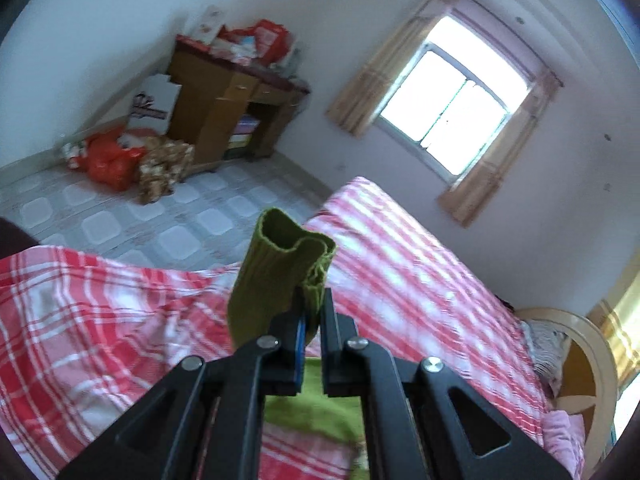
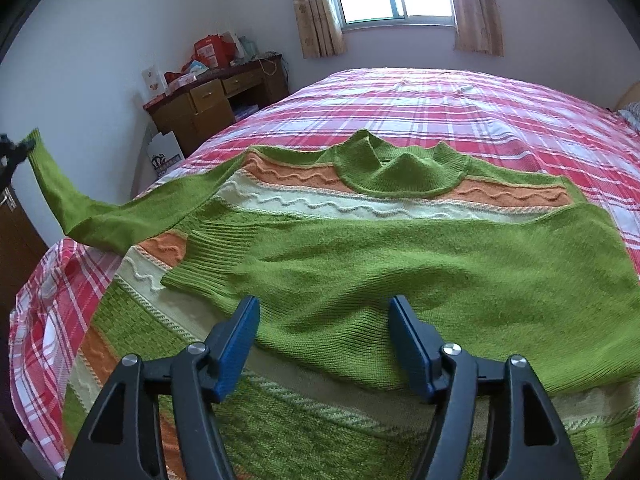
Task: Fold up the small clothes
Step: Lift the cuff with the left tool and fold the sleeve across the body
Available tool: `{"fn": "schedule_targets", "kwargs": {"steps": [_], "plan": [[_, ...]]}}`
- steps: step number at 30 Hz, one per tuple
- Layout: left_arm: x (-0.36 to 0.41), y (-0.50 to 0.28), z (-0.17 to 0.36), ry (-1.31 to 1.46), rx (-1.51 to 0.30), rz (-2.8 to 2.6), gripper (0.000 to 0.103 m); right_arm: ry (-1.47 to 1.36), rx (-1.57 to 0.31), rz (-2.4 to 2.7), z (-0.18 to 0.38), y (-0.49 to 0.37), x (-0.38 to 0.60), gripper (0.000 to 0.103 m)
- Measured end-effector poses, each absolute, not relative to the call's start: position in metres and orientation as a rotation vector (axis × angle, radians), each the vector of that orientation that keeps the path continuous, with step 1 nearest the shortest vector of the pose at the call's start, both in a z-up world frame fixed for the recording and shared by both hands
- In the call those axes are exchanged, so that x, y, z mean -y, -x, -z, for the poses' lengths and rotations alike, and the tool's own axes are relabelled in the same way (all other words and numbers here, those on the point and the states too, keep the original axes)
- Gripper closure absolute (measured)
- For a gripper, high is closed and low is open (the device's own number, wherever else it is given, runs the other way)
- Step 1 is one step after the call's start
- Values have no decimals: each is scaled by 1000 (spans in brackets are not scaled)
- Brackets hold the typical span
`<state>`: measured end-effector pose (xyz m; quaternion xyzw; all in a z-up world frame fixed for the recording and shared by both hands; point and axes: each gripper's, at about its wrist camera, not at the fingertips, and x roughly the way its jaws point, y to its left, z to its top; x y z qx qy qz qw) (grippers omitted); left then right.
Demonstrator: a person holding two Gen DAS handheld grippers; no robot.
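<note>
Through the left wrist camera I saw my left gripper clamped on the green sweater's cuff, lifted above the plaid bed. Through the right, my right gripper gaped wide, empty, over the sweater spread on the bed, one sleeve raised leftward.

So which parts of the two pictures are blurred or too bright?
Left wrist view: the window is blown out white, the bedspread smeared by blur. Right wrist view: mostly sharp, the sweater clear, edges bent by the fisheye.
</note>
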<state>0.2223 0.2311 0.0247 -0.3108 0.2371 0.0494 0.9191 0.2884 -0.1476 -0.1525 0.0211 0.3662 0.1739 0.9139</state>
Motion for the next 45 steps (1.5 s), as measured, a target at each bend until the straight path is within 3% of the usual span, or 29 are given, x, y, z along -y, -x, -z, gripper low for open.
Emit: {"fn": "schedule_targets", "kwargs": {"steps": [13,20,37,41,43,45], "plan": [[-125,-258,-79,596,-444,105,98,-161,-719,-386,150,-287,164,35],[-49,-282,-82,527,-467,201,98,-204,-670,-381,146,-281,173,35],[143,-326,26,241,-633,308,98,-513,-314,-223,129,-233,246,33],[149,-318,35,203,-688,342,92,-540,-289,-214,129,-230,253,28],[139,-303,33,170,-676,355,82,-547,-293,-218,130,-229,254,28],[120,-286,32,149,-637,324,34,-550,-301,-226,131,-231,255,28]]}}
